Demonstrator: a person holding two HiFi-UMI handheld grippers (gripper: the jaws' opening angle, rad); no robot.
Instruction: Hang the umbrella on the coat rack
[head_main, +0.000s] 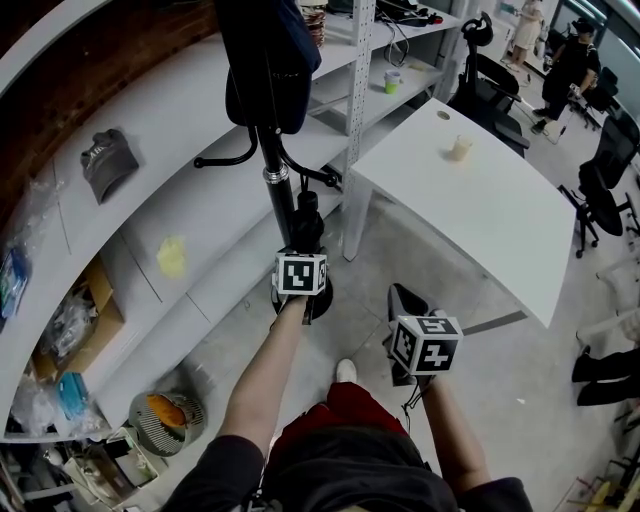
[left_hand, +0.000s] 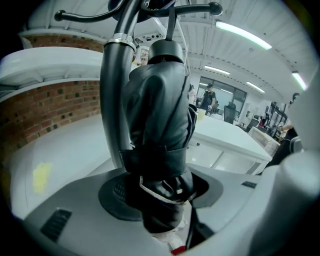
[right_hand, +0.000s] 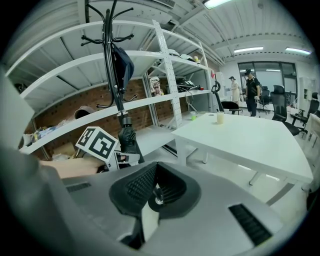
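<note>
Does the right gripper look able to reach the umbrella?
Probably yes: nothing stands between the right gripper and the umbrella, close ahead on the rack, though the left gripper holds its lower end.

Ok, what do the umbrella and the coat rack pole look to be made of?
The umbrella looks like black synthetic fabric with a slight sheen: soft creases, and a wrap strap cinching it. The coat rack pole is probably metal tube with a glossy black finish: it shows long highlights and a bright chrome-like collar.

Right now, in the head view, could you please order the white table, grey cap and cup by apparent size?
1. white table, by far the largest
2. grey cap on the shelf
3. cup on the table, plainly the smallest in the picture
</note>
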